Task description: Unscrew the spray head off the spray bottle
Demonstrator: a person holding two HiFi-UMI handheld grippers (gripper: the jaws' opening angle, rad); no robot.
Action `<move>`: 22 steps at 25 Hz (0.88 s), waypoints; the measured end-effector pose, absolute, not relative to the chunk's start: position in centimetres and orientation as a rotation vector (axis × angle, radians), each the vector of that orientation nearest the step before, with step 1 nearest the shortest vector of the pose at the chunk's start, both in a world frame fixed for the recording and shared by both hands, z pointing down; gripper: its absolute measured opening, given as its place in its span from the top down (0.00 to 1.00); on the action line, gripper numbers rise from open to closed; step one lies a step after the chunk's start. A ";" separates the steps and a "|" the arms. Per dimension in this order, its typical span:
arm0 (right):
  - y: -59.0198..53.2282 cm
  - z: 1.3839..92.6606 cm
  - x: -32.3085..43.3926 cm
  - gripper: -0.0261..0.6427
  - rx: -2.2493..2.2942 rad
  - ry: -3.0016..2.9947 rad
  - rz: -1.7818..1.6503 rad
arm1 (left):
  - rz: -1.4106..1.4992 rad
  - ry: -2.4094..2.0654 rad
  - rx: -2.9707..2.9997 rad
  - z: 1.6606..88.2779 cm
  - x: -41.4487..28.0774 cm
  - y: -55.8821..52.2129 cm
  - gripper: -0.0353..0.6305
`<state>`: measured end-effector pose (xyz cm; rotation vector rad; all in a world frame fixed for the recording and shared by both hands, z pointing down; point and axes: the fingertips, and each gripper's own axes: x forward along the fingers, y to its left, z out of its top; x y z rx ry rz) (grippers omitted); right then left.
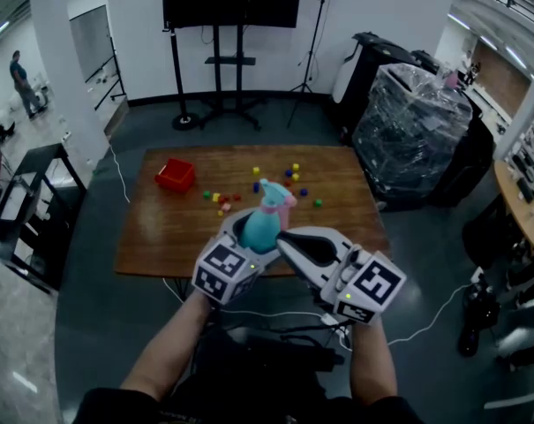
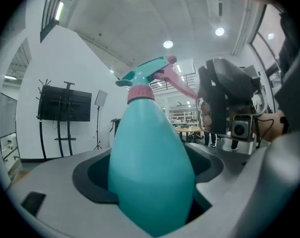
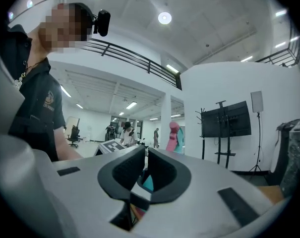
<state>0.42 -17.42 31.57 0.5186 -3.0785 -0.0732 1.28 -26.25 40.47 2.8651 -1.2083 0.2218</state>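
A teal spray bottle (image 1: pixel 259 229) with a teal and pink spray head (image 1: pixel 276 196) is held upright in the air over the near edge of the wooden table (image 1: pixel 161 237). My left gripper (image 1: pixel 245 233) is shut on its wide body (image 2: pixel 150 172), and the pink collar and spray head (image 2: pixel 154 78) rise above the jaws. To the right of the bottle is my right gripper (image 1: pixel 284 238), pointing at it; its jaws stand together with only a thin slit and nothing between them (image 3: pixel 144 157). In the right gripper view, the pink spray head (image 3: pixel 173 135) shows beyond the jaws.
On the table lie a red box (image 1: pixel 175 175) and several small coloured cubes (image 1: pixel 293 177). A plastic-wrapped stack (image 1: pixel 412 122) stands at the right, a TV stand (image 1: pixel 227 51) behind the table, and a black side table (image 1: pixel 24 206) at the left.
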 end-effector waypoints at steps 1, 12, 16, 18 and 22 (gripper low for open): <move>-17.6 31.9 0.3 0.92 0.527 -3.059 -0.072 | 0.217 -1.215 2.870 40.4 1.2 -26.3 0.31; -19.5 32.7 1.4 0.93 0.663 -3.001 -0.041 | 0.146 -1.187 2.884 39.6 1.0 -26.0 0.31; -20.2 32.6 1.8 0.93 0.737 -2.996 -0.020 | 0.135 -1.188 2.891 39.5 1.3 -25.8 0.31; -20.6 32.4 1.8 0.93 0.793 -3.000 -0.005 | 0.134 -1.194 2.891 39.4 1.4 -25.7 0.31; -21.0 32.1 1.2 0.87 0.868 -2.999 0.016 | 0.150 -1.218 2.896 39.5 1.9 -25.7 0.31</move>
